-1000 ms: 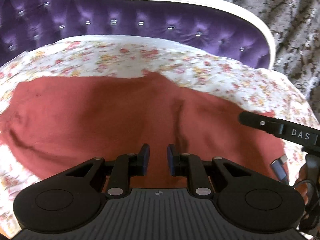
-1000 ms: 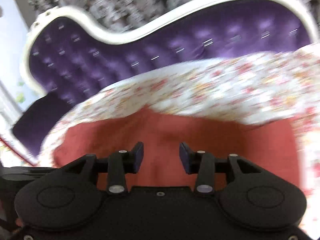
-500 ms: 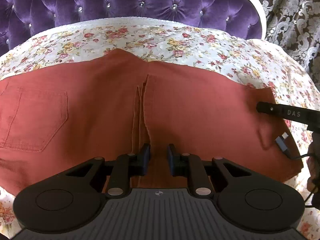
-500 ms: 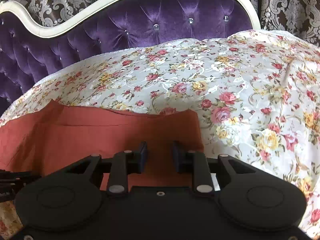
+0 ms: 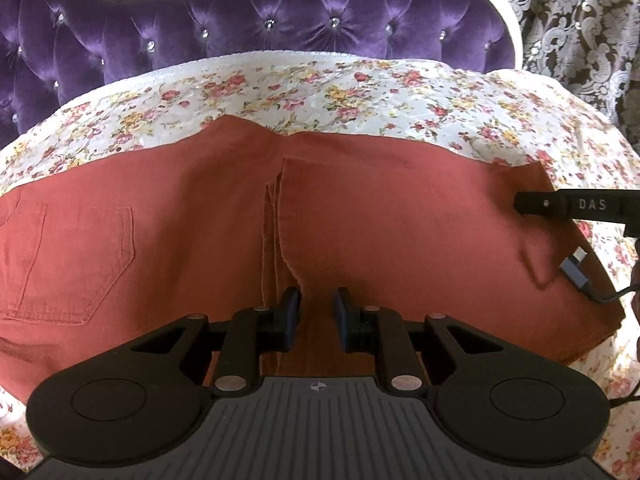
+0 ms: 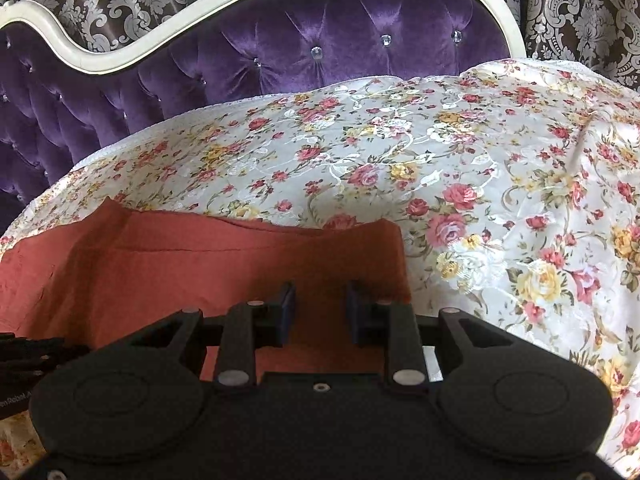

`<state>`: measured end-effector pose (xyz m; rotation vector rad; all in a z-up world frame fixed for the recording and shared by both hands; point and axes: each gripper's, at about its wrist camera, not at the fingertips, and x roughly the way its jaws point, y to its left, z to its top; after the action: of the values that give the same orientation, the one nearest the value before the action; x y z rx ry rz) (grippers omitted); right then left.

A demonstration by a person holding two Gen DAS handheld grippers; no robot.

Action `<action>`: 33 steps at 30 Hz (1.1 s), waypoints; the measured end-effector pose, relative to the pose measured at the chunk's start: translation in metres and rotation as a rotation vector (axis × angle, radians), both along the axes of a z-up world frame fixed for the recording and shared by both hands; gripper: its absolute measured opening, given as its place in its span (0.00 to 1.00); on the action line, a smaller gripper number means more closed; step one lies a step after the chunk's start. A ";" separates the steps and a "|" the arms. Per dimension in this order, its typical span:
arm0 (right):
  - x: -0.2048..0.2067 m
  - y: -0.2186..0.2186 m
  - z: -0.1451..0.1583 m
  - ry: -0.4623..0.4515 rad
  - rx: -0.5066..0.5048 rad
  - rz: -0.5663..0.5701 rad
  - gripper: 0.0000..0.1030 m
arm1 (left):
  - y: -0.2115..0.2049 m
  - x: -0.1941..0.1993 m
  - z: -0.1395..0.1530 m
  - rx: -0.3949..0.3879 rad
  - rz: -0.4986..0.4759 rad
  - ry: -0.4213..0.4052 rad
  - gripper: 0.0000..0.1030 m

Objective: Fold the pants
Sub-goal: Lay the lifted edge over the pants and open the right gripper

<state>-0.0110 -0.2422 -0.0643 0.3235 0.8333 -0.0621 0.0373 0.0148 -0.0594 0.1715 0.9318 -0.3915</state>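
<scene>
**Rust-red pants lie folded across a floral bedspread**

The pants are a rust-red woven cotton with a matte, slightly grainy face. They lie flat, long axis running left to right in the left wrist view. A patch pocket with a pointed bottom and double stitching sits at the left end; the leg hems end at the right, in a squared corner. A folded-over layer ends near the middle in a raw vertical edge with thin creases beside it. The far edge rises to a soft peak.

The left gripper hangs over the near middle, its blue pads a narrow gap apart with cloth showing behind them; whether they pinch it cannot be told. The right gripper sits above the hem end, its jaws opening, pads apart, the fabric behind them rather than clamped.

Beneath the pants spreads a glossy, quilted bedspread printed with pink and yellow roses. Behind it curves a purple tufted velvet headboard with crystal buttons and a cream frame, then brown damask curtains.
</scene>
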 end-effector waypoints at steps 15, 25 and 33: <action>-0.006 -0.008 -0.002 -0.023 0.066 -0.009 0.37 | 0.004 -0.001 -0.001 -0.044 -0.003 -0.002 0.20; -0.006 0.001 0.004 -0.036 0.072 0.025 0.44 | 0.029 0.008 0.014 -0.118 0.005 0.004 0.25; -0.004 0.042 0.019 -0.057 0.072 0.131 0.44 | 0.098 0.016 0.041 -0.121 0.065 -0.041 0.41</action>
<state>-0.0150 -0.2006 -0.0453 0.3359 0.7995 0.0989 0.0536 0.1127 -0.0185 0.0381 0.8688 -0.3821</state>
